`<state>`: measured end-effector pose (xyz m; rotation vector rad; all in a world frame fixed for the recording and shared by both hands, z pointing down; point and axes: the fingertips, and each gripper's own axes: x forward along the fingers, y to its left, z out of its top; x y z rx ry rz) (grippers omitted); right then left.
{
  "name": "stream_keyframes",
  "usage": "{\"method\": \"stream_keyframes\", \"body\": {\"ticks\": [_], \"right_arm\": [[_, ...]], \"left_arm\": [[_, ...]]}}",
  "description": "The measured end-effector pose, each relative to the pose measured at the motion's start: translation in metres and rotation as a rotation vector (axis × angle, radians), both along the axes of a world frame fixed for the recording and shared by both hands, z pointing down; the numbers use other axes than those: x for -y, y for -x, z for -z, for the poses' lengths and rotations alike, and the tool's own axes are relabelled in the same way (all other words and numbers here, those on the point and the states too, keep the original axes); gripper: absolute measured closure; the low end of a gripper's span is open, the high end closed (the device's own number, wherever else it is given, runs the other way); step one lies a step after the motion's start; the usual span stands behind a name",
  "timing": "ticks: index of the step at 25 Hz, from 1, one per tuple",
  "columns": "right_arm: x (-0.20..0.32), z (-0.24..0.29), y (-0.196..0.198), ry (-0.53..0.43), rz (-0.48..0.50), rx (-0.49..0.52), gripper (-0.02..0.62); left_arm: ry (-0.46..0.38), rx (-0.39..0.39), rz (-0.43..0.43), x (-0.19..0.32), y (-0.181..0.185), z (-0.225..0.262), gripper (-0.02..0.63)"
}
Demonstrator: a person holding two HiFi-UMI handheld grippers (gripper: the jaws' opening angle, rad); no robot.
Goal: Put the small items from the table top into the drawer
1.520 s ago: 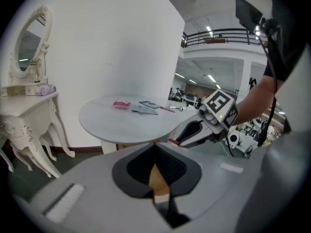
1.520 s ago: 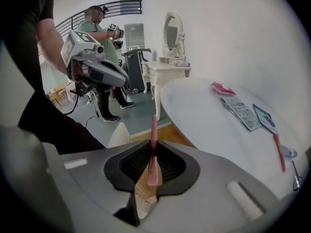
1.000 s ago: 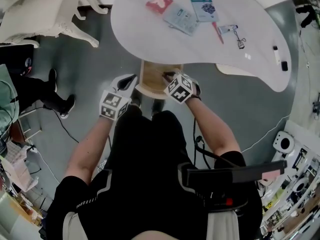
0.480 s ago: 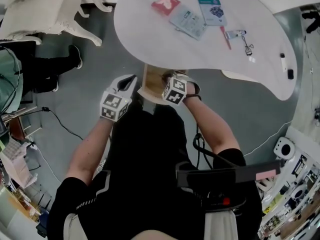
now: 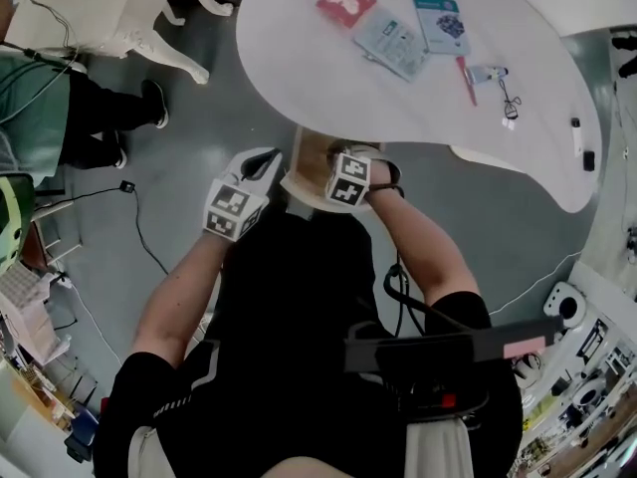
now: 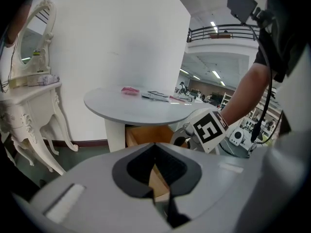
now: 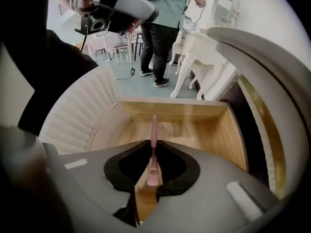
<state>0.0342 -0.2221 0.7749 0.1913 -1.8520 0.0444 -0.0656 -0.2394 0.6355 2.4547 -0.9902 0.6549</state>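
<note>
Plainly, the step in hand is the drop into the drawer [image 7: 194, 135]: the right claw [image 7: 154, 147] is clamped on a slim pink stick [image 7: 154, 127], held tip-down over the drawer's bare wooden floor. The drawer stands open under the near edge of the worktop [image 5: 299, 63]. The next move, I judge, calls for lowering a little and parting the jaws so the stick lands inside. The left claw [image 6: 155, 147] is together on nothing, off to the drawer's left. Only the right gripper view shows the stick and the drawer's inside. The head view hides both, but it alone shows what remains toward the worktop's far edge: a red packet [image 5: 345, 1], a blue packet [image 5: 441, 23] and an eyelash curler [image 5: 509, 98].
</note>
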Motion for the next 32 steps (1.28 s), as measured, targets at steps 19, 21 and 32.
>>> {"method": "stream_keyframes", "body": {"ticks": [19, 21, 32], "right_arm": [[0.034, -0.070, 0.000, -0.005, -0.089, -0.139, 0.545], [0.038, -0.077, -0.001, -0.005, -0.107, -0.148, 0.545], [0.043, -0.087, -0.012, -0.002, -0.217, -0.145, 0.545]], "left_arm": [[0.010, -0.002, -0.009, -0.004, 0.014, -0.021, 0.606], [0.001, -0.015, -0.004, -0.001, 0.014, -0.016, 0.606], [0.011, -0.051, -0.026, -0.008, 0.010, -0.003, 0.606]]}}
